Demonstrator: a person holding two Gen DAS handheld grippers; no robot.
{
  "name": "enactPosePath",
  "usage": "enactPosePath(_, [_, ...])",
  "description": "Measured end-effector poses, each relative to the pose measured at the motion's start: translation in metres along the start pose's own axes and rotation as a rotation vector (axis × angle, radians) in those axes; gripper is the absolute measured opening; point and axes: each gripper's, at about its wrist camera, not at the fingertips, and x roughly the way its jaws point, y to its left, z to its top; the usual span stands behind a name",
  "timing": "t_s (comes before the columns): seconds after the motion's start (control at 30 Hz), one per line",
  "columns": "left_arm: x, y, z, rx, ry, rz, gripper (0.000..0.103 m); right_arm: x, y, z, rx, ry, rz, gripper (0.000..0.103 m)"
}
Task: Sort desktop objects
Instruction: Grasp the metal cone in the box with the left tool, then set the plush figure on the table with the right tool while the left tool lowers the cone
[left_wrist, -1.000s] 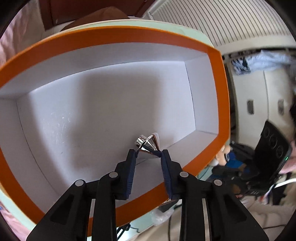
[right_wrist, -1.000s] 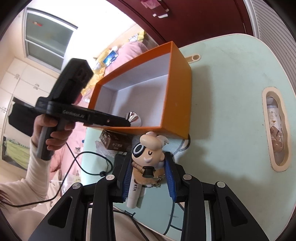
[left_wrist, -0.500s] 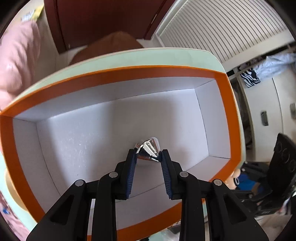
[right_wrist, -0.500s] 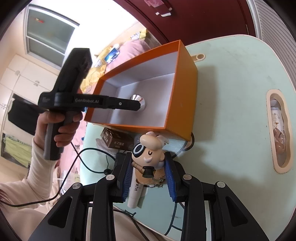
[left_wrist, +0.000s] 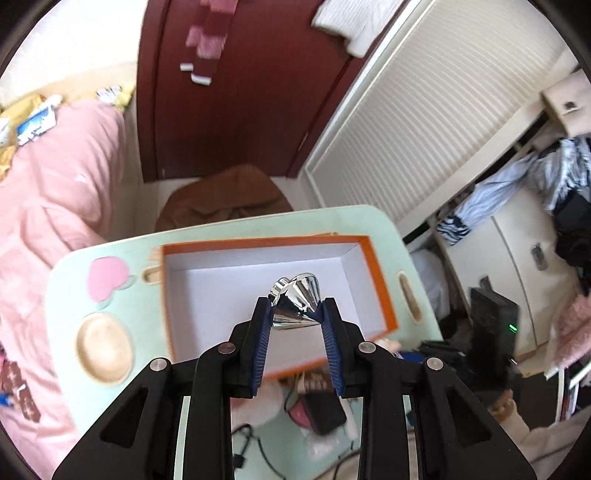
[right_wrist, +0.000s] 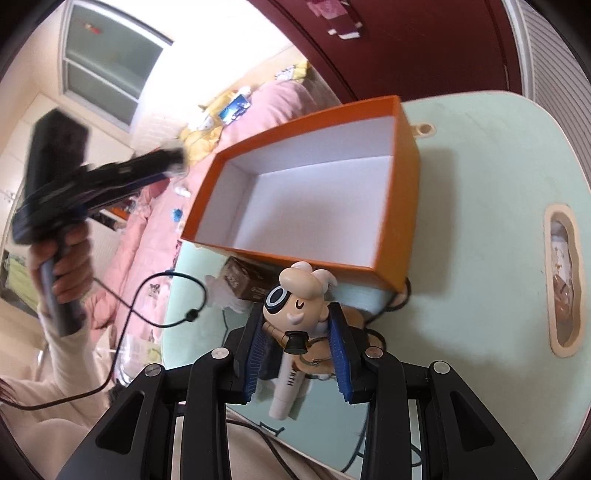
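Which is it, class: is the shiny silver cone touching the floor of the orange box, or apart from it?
Apart. The right wrist view shows the orange box empty, with the left gripper raised away beside it; the left wrist view shows the silver cone clamped between its fingers.

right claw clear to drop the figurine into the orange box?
Probably yes. The right claw grips the figurine just short of the orange box, whose top is open and inside bare; the left claw is off to the side.

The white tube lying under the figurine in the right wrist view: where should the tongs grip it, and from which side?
Grip the white tube across its exposed near half, coming from above with the pads on its long sides. It lies flat on the table, and the figurine covers its far end.
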Motion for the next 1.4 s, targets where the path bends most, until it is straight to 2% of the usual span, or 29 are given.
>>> enactPosePath(0.2, [-0.011,-0.004,-0.05,-0.008,0.0,0.016,0.029,0.019,0.022,0.0,-0.05,-0.007,-0.016,0.032])
enactPosePath(0.37, [0.021,0.0,-0.098,-0.041,0.064,0.002,0.029,0.034,0.028,-0.003,-0.053,-0.02,-0.039,0.032])
enactPosePath(0.5, [0.05,-0.001,-0.123,-0.054,0.112,0.003,0.029,0.044,0.033,-0.006,-0.065,-0.031,-0.069,0.032])
enactPosePath(0.73, [0.068,-0.002,-0.135,-0.057,0.118,0.034,0.03,0.049,0.032,-0.011,-0.086,-0.036,-0.176,0.032])
enactPosePath(0.8, [0.069,-0.002,-0.136,-0.056,0.098,0.057,0.03,0.049,0.03,-0.011,-0.09,-0.043,-0.196,0.033])
enactPosePath(0.87, [0.068,-0.002,-0.136,-0.05,0.076,0.08,0.037,0.047,0.029,-0.011,-0.1,-0.055,-0.22,0.033])
enactPosePath(0.93, [0.064,-0.004,-0.136,-0.041,0.067,0.09,0.055,0.043,0.03,-0.011,-0.109,-0.077,-0.233,0.035])
enactPosePath(1.1, [0.047,-0.004,-0.137,-0.035,0.027,0.1,0.056,0.012,0.032,-0.012,-0.108,-0.159,-0.197,0.038])
enactPosePath(1.17, [0.035,-0.002,-0.138,-0.043,0.0,0.119,0.056,-0.003,0.033,-0.014,-0.108,-0.197,-0.186,0.049])
enactPosePath(1.27, [0.025,-0.003,-0.141,-0.043,-0.017,0.14,0.056,-0.021,0.039,-0.02,-0.132,-0.245,-0.21,0.054])
enactPosePath(1.4, [0.021,-0.013,-0.161,-0.006,0.008,0.142,0.056,-0.024,0.048,-0.039,-0.192,-0.224,-0.26,0.057])
